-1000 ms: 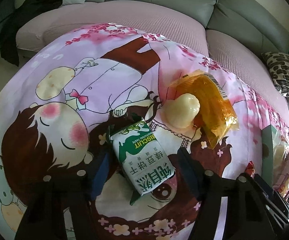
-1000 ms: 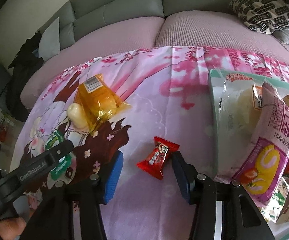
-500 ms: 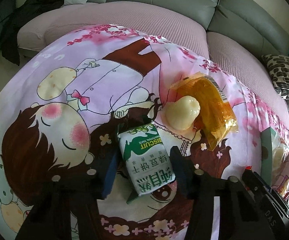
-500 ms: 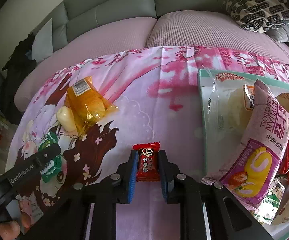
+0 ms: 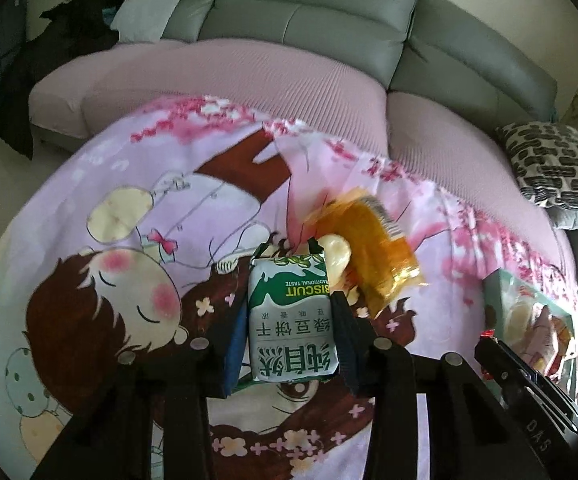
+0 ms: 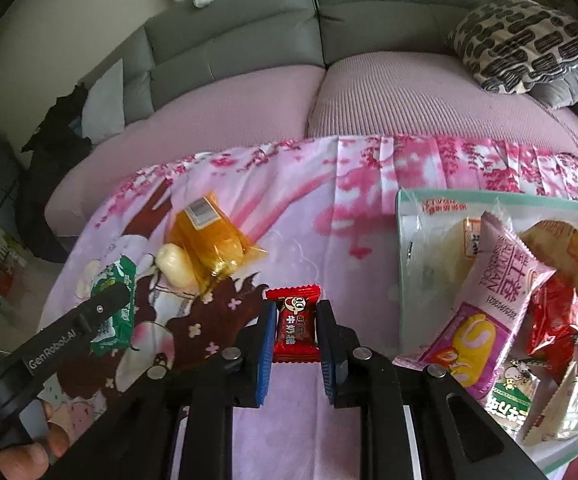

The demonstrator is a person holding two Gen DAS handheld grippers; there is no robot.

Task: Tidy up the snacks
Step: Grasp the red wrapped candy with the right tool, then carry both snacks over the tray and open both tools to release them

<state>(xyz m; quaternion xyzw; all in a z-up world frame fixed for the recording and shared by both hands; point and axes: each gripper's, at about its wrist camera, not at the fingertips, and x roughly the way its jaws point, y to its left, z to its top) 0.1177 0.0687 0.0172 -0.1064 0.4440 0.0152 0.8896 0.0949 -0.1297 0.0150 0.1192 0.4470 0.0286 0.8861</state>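
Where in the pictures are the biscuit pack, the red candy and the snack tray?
biscuit pack (image 5: 291,322): left wrist view, middle of its front.
red candy (image 6: 295,326): right wrist view, centre of wrapper.
snack tray (image 6: 403,216): right wrist view, its left rim.

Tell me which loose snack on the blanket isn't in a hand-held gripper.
The orange packet, lying free beside the pale bun; the green biscuit pack and red candy are each gripped.

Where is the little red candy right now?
The red candy is pinched in the right gripper, low in the middle of the right wrist view. The snack tray is on its right, the orange packet up to its left.
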